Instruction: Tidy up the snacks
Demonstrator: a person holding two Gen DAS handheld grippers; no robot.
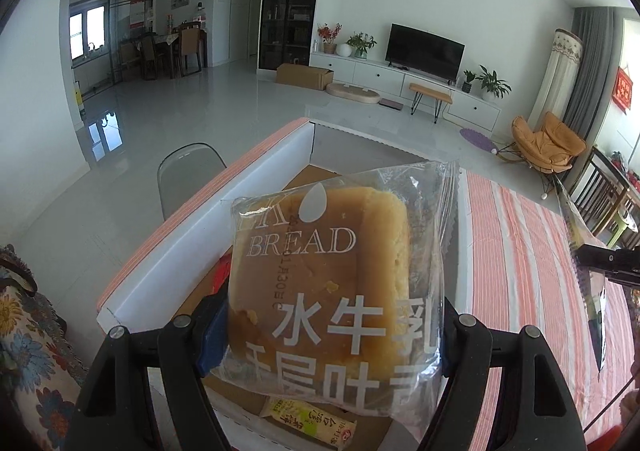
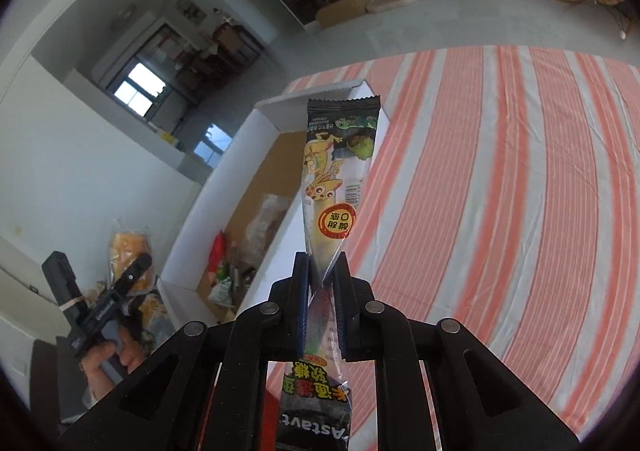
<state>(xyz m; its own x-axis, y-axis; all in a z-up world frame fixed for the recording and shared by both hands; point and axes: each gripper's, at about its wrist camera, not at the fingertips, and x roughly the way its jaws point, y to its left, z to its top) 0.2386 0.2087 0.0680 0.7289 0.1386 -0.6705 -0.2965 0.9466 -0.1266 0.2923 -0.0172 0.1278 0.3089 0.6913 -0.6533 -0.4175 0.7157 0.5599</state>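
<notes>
Bread packet (image 1: 332, 287) in left view only, candy packet (image 2: 336, 179) right.

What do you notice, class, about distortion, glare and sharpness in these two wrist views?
Left wrist view: the fisheye bows the white cardboard box, glare flecks the clear-wrapped bread packet held in the left gripper, and its print is sharp. Right wrist view: the pink-and-white striped tablecloth curves, and the right gripper pinches a black-and-yellow candy packet.
</notes>
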